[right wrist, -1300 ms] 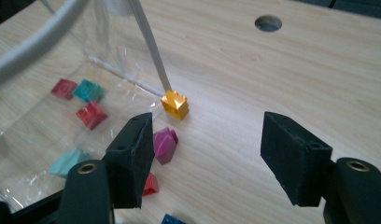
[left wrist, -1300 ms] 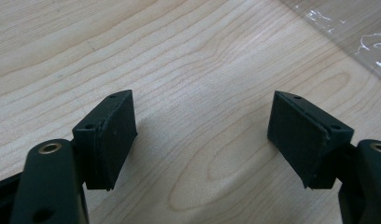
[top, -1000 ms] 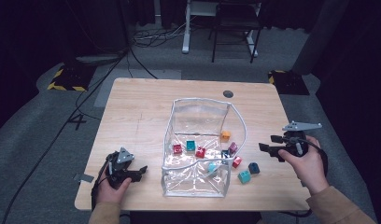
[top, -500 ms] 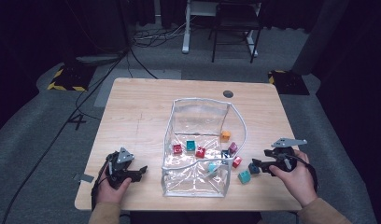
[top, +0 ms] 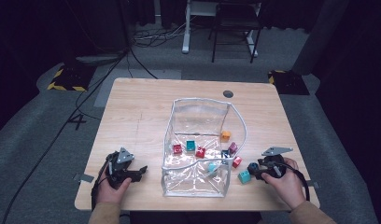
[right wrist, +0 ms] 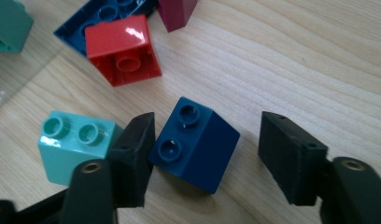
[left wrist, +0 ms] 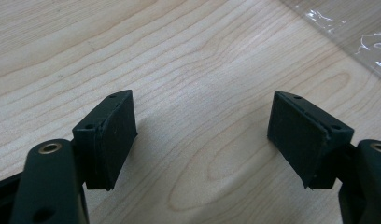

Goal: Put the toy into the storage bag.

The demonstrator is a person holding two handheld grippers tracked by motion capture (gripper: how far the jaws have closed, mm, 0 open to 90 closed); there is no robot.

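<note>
Tan sleeves [top: 104,213]; each black hand-held gripper [top: 254,171] carries a grey three-cornered plate, brass-ringed screw holes and a cable.

Dark blue brick [right wrist: 194,144] between black fingers [right wrist: 132,158] — turquoise brick [right wrist: 72,144], red brick [right wrist: 123,49], pale wood-grain table [right wrist: 296,60].

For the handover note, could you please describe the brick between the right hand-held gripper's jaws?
Find the clear plastic bin mid-table, then its near right corner. Outside it, between the right hand-held gripper jaws, lies the dark blue brick, darker than the turquoise brick beside it.

Dim room; grey carpet floor [top: 34,140]; light wooden table [top: 142,107]; black chair [top: 233,23] behind; yellow-black hazard tape [top: 62,86].
</note>
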